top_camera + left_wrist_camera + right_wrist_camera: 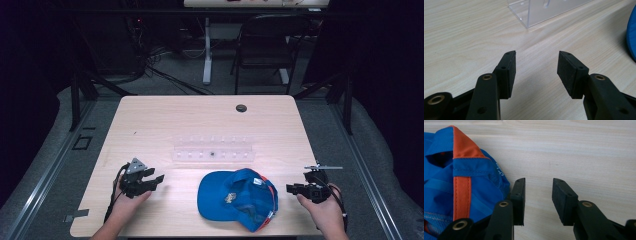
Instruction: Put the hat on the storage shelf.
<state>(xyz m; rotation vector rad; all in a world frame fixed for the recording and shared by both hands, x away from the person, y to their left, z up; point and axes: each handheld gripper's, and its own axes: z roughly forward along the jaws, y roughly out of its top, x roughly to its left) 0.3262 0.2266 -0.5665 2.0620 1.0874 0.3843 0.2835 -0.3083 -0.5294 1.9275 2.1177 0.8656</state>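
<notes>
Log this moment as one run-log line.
left gripper: open, empty, left of cap | right gripper: open, empty, right of cap | blue cap: on table | clear rack: behind cap

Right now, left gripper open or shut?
Open. The left gripper has its jaws spread in its own view, bare wood table showing between them, nothing held.

We see a blue cap [236, 199] lying on the wooden table [150, 120] just in front of a clear plastic rack [212, 149], and a black folding chair [265, 45] stands beyond the table.
</notes>
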